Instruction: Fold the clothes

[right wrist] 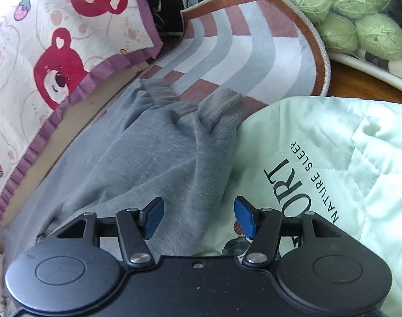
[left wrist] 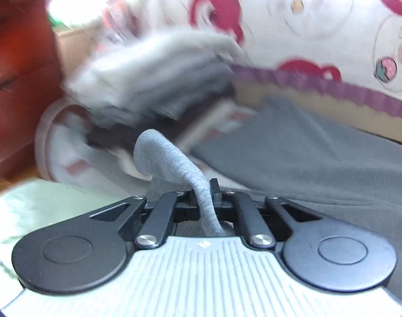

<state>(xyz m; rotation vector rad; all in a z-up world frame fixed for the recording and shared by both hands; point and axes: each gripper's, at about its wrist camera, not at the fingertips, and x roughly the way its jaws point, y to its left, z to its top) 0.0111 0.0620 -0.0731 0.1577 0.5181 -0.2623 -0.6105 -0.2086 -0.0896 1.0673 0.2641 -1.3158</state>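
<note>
- Left wrist view: our left gripper (left wrist: 205,198) is clenching a narrow fold of grey knit, part of the garment (left wrist: 306,163), which is rising between the closed jaws and curling over toward the camera.
- The rest of the garment is lying flat to the right on the rug (left wrist: 58,158), running up to the bear quilt (left wrist: 319,26) with its purple frill.
- A blurred grey pile (left wrist: 153,79) is sitting behind; we cannot tell what it is.
- Right wrist view: our right gripper (right wrist: 198,215) is standing released, blue pads (right wrist: 154,216) wide apart, hovering above the garment's near edge and gripping nothing.
- The garment is spreading from under the gripper toward the striped rug, its ribbed cuffs (right wrist: 224,105) lying rumpled at the far end, one partly on the pale green bedding (right wrist: 346,158).
- Balls of green yarn (right wrist: 359,13) are sitting well apart at the top right.
- We are judging the fabric to be soft, light and limp: it is bunching wherever it is pinched, will sag between two holds and drag on the rug.
- We are thinking the ribbed cuffs and the seamed edges are the best holds, being thicker and less likely to slip from the pads; a pinch in mid-cloth will only gather a peak.
- We are also minding the bedding under the right edge, which could get caught along with the garment.
</note>
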